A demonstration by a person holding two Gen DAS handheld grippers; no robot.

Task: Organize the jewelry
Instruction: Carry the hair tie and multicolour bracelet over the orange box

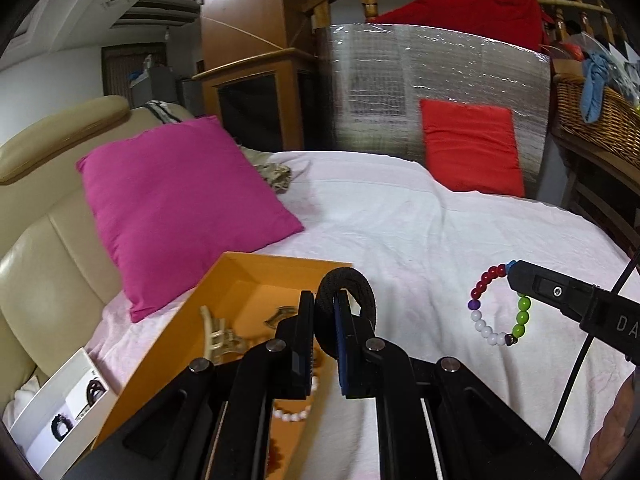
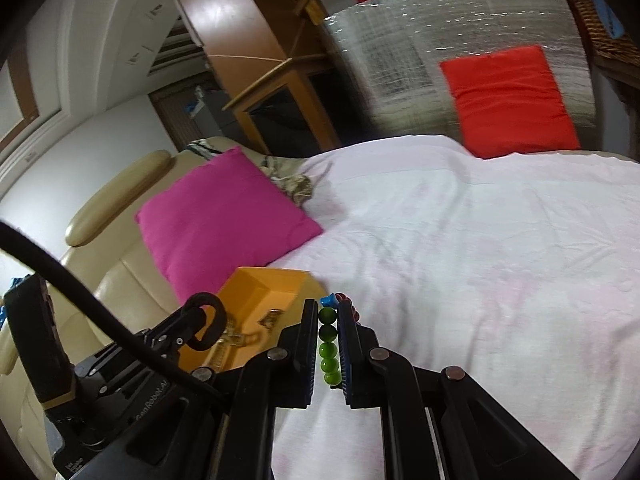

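Note:
An open orange box (image 1: 224, 280) lies on the white sheet at lower left and also shows in the right wrist view (image 2: 276, 286). It holds a beige hair claw (image 1: 218, 336), a dark ornament (image 1: 280, 315) and white beads (image 1: 291, 415). My left gripper (image 1: 325, 300) is shut on a black fabric hair tie (image 1: 347, 280), held above the box's right edge; it appears in the right wrist view (image 2: 200, 322). My right gripper (image 2: 327, 308) is shut on a multicoloured bead bracelet (image 2: 329, 344), which hangs from its fingers in the left wrist view (image 1: 486, 312) over the sheet.
A magenta cushion (image 1: 180, 204) leans on the beige sofa (image 1: 44, 264) behind the box. A red cushion (image 1: 472, 148) rests against a silver foil panel (image 1: 432, 80). A white card with pictures (image 1: 60, 412) lies left of the box. A wicker basket (image 1: 596, 116) stands far right.

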